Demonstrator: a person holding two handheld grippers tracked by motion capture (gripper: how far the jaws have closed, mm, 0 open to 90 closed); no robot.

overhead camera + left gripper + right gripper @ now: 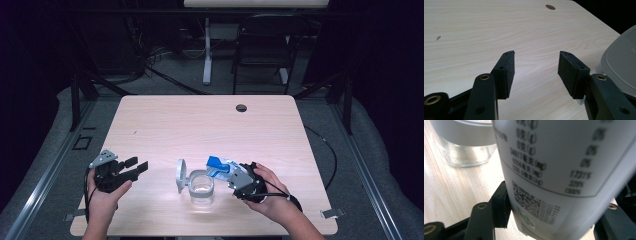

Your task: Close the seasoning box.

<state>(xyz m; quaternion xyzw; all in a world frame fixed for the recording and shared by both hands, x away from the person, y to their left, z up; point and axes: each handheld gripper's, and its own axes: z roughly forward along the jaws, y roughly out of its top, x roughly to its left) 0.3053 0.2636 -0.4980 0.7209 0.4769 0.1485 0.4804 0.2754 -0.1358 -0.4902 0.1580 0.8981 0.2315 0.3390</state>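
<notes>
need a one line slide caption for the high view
Right gripper tips a blue-capped white packet toward an open clear jar while the left gripper waits open beside it.

There is one table (165, 120), and it has one round hole (241, 107) near its far edge. On the table stands one clear glass jar (202, 188) with one grey lid (181, 175), which is open. There is one white and blue packet (220, 167). Two tools are there: one left tool (136, 167) and one right tool (234, 176). Behind the table stands one dark chair (262, 47).
</notes>
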